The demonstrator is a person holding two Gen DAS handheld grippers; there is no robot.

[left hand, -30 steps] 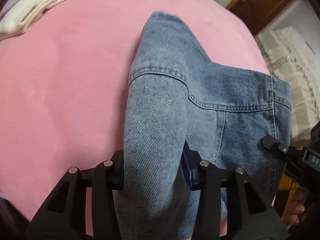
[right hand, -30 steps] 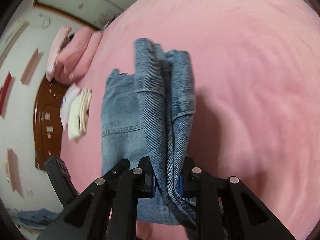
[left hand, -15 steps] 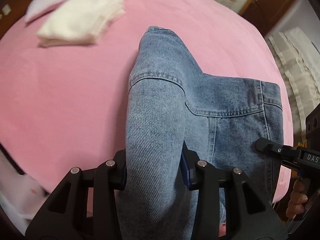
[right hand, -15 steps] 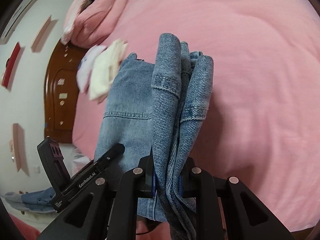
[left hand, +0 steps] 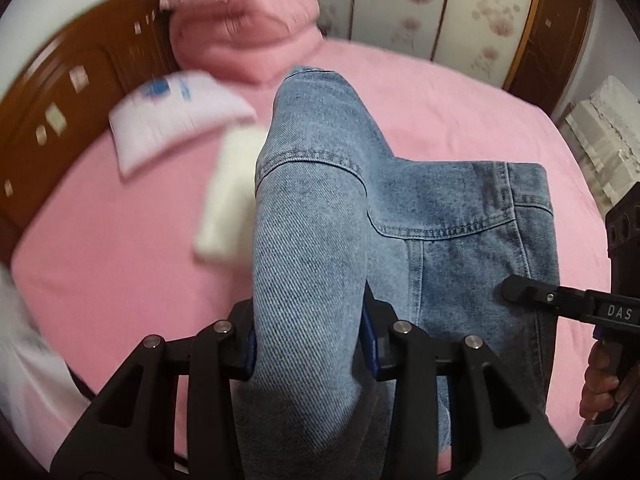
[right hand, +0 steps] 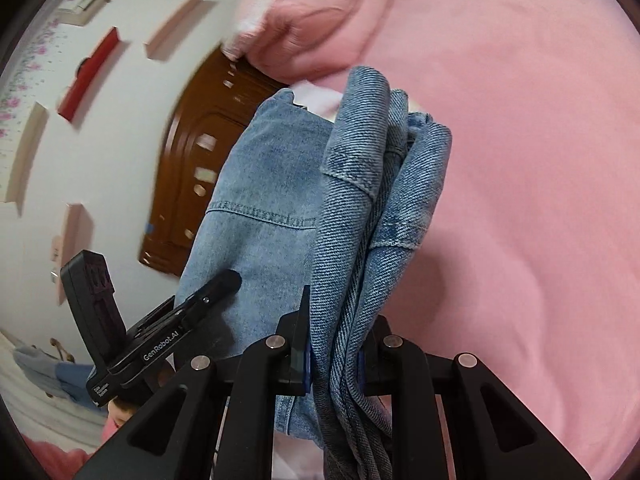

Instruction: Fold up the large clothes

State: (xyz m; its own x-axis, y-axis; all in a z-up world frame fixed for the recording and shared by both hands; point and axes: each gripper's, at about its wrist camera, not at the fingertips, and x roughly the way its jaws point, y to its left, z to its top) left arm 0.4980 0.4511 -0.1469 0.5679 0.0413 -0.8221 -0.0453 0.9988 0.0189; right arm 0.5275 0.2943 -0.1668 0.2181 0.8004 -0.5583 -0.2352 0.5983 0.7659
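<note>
Folded light-blue denim jeans [left hand: 320, 248], lifted above the pink-sheeted bed [left hand: 120, 240]. Clamped in left gripper [left hand: 308, 344] by a thick fold; bunched layered edge pinched in right gripper [right hand: 336, 356]. Behind: white folded cloth [left hand: 228, 204], pink pillows [left hand: 244, 40], brown wooden headboard [left hand: 80, 88].

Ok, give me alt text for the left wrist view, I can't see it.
Folded blue jeans fill the centre, clamped in the left gripper, above a pink bed. The right gripper touches the denim from the right. Behind lie blurred folded clothes, a pink pillow and a wooden headboard.
</note>
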